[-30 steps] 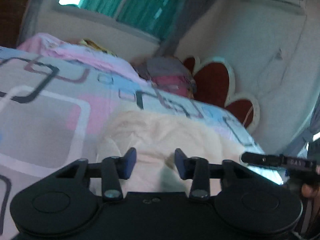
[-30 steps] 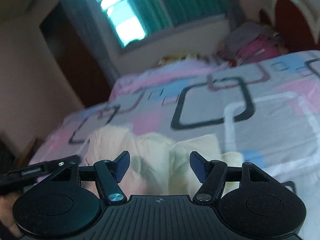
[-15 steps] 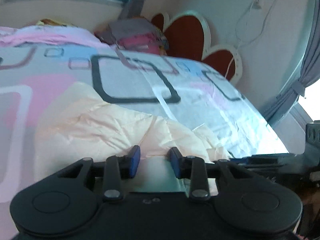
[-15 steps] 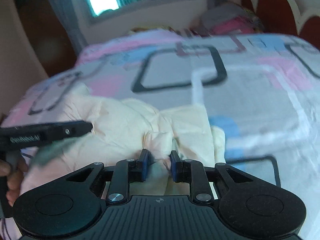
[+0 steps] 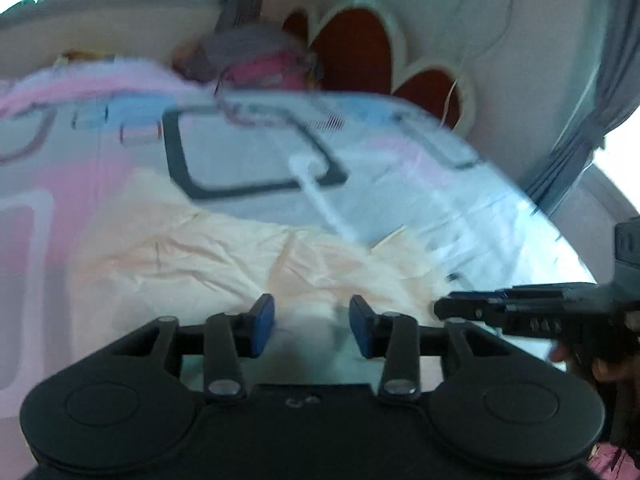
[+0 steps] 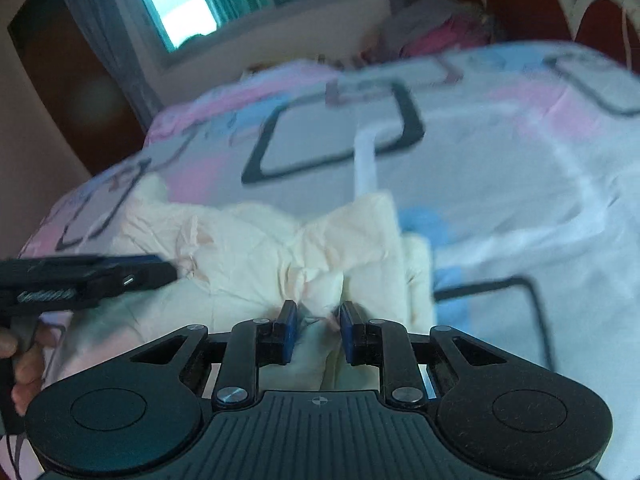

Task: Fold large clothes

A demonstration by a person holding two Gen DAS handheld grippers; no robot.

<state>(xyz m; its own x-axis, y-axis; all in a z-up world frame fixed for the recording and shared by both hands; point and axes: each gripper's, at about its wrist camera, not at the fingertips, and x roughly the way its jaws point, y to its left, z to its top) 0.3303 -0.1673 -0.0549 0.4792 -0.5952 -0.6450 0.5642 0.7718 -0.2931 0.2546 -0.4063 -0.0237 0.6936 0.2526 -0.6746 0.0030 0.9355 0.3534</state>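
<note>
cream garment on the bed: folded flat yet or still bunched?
Still bunched. The cream garment lies crumpled on the bedspread, with creases and a gathered ridge at the right gripper; no neat fold shows.

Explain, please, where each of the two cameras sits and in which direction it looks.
Left wrist view: sits on the left gripper, looks down along its opening jaws at the cream garment between them, toward the red headboard; the right gripper and fingers show at right.
Right wrist view: sits on the right gripper, its opening jaws around a bunched fold of garment, facing the window; the left gripper and hand show at left.
Shared: the garment, the patterned bedsheet, both grippers.
</note>
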